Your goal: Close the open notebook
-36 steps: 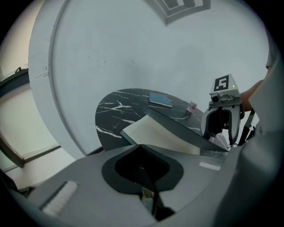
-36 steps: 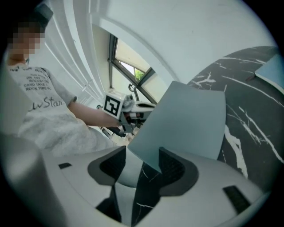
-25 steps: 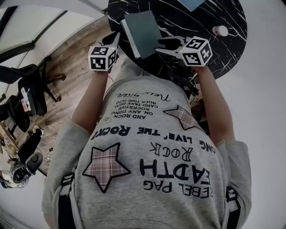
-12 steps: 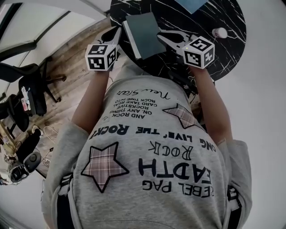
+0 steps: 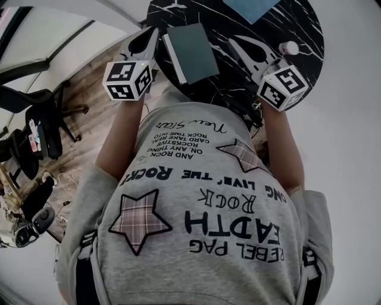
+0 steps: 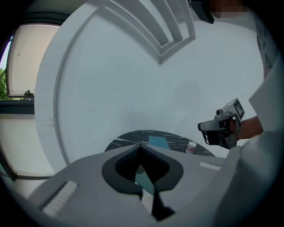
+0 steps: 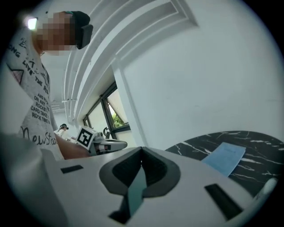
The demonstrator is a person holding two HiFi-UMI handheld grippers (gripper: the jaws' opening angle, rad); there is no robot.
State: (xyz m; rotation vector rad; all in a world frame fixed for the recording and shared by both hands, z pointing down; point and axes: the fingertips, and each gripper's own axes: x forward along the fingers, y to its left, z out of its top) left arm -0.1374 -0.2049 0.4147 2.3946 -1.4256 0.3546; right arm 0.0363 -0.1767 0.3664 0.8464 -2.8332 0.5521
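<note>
**Task item.** The notebook (image 5: 190, 52) lies flat on the desk (image 5: 309, 27), close to the near edge and toward its left side. The teal cover faces up and the page block shows along its left side. No page is exposed, so it reads as closed.

**Tools.** Your left tool (image 5: 153, 33) hangs just off the desk's left edge, beside the notebook but apart from it. Its jaws meet at the tips with nothing in them. Your right tool (image 5: 233, 40) is over the desk to the right of the notebook, also clear of it. Its jaws have just been closing and now meet, empty.

**Other items.** A blue booklet (image 5: 250, 7) sits at the far edge. A small white bottle (image 5: 290, 46) stands near the right edge, just beside your right tool.

**Step in hand.** In my judgement the closing itself is done and neither tool has work left on the cover.

**Next move.** Check that the cover sits flat and does not spring up. If it does, press it with a closed tool near the free edge. Otherwise keep both tools clear of the desk, and mind the bottle on the right.
</note>
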